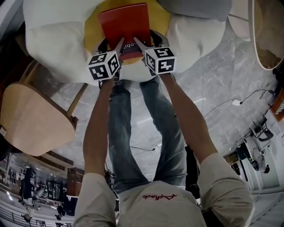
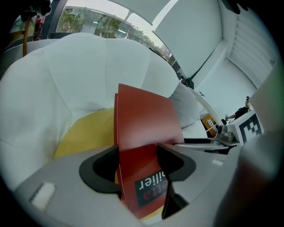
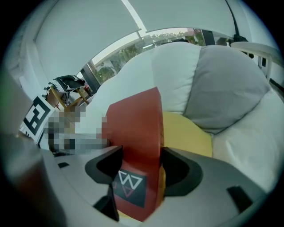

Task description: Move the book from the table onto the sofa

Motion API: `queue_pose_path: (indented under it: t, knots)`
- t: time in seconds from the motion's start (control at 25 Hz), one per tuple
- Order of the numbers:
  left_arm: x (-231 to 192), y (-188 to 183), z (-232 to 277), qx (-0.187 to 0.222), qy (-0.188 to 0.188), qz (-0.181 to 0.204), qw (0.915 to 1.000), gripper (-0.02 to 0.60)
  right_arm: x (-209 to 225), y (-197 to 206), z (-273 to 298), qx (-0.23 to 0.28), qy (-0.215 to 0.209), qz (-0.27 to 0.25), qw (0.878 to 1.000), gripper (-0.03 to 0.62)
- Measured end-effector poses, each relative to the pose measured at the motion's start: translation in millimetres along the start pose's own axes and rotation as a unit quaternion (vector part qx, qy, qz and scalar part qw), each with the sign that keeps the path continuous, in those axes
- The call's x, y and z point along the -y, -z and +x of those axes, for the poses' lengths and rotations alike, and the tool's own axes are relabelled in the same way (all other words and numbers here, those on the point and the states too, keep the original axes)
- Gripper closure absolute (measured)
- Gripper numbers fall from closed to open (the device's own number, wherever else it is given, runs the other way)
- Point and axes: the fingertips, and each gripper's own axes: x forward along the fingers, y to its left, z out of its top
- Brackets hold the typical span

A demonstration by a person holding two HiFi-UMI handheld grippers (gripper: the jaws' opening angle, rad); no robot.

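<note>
While you stand facing the sofa (image 1: 49,40) with both arms stretched forward, each hand-held gripper is clamped on the near edge of the red book (image 1: 124,22). The left hand-held gripper (image 1: 116,46) has its jaws closed down onto the book's thickness near the left corner, by the dark label. The right hand-held gripper (image 1: 143,45) pinches the right corner in the same way. Each gripper view confirms it, with the cover (image 2: 144,124) filling the gap between the left hand-held gripper's (image 2: 138,165) jaws and the book (image 3: 137,124) wedged between the right hand-held gripper's (image 3: 137,166) jaws.

From your hands the book runs straight away from you, its long axis pointing toward the sofa back and its cover facing up. Both hands are equally near, so neither arm leads. The book sits directly over the yellow seat cushion (image 1: 91,26), but I cannot tell whether its far edge touches it.

My read is that the carry is nearly done and what remains is lowering and letting go together, so the book lands flat and not corner first.

Beyond the book, a grey cushion (image 1: 195,6) leans at the sofa's back right, clear of the landing spot. A wooden chair (image 1: 35,119) stands off to your left, well apart. Nothing lies on the yellow seat cushion (image 3: 186,133) to block you.
</note>
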Motion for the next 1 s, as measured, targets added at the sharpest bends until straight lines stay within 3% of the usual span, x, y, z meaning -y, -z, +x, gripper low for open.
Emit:
queue_pose_path:
  t: [1.0]
  knots:
    - [-16.6, 4.1, 30.1, 0.000, 0.004, -0.033, 0.9994, 0.325, 15.9, 7.2, 25.8, 0.013, 0.006, 0.019, 1.000, 0.327]
